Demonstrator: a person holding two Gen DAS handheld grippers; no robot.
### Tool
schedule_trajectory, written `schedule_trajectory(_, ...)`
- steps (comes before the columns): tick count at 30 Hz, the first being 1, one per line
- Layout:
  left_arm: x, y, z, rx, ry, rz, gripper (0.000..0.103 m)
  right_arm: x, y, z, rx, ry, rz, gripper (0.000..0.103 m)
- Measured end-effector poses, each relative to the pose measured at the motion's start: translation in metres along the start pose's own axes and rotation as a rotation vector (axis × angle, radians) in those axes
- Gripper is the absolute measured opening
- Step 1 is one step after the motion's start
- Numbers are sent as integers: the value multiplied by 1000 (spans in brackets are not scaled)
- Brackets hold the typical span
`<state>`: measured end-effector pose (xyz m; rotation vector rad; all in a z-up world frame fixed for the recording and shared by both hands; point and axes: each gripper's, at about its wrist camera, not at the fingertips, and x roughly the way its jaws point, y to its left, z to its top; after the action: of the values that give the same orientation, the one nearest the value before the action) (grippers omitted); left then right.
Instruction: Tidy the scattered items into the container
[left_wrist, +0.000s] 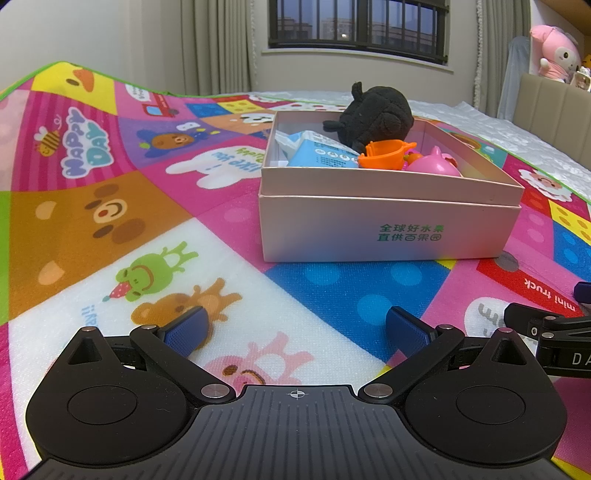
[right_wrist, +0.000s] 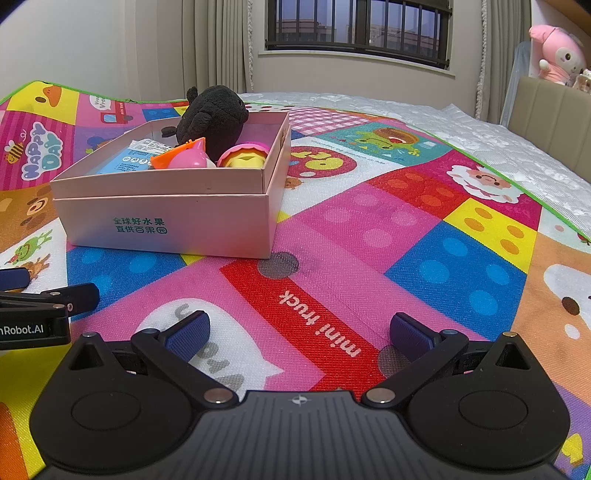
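Observation:
A pale pink cardboard box (left_wrist: 388, 229) with green lettering stands on the play mat, ahead of both grippers; it also shows in the right wrist view (right_wrist: 166, 221). Inside it lie a black plush toy (left_wrist: 376, 114) (right_wrist: 214, 114), a blue packet (left_wrist: 317, 155) (right_wrist: 122, 162), an orange plastic toy (left_wrist: 386, 153) (right_wrist: 177, 155), a pink toy (left_wrist: 436, 166) (right_wrist: 188, 158) and a pink-and-yellow toy (right_wrist: 243, 158). My left gripper (left_wrist: 297, 328) is open and empty, low over the mat. My right gripper (right_wrist: 299, 332) is open and empty, to the right of the left one.
The colourful cartoon play mat (left_wrist: 110, 221) (right_wrist: 406, 240) covers a white quilted bed (right_wrist: 480, 125). A pink plush (right_wrist: 557, 55) sits on a headboard at the far right. A window with curtains is behind. The right gripper's body shows at the left view's right edge (left_wrist: 554, 332).

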<state>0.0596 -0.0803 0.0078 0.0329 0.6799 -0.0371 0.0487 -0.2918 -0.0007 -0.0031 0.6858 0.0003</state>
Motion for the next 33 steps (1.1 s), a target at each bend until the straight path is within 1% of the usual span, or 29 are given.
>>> schedule_trajectory(25,0,0,0,0,0,0,103,0,0,0,0,0,0,103)
schedule_trajectory(30,0,-2,-2,7,-8,9,103,0,0,0,0,0,0,103)
schedule_trajectory(33,2,4,-1,-22,-1,-16,103,0,0,0,0,0,0,103)
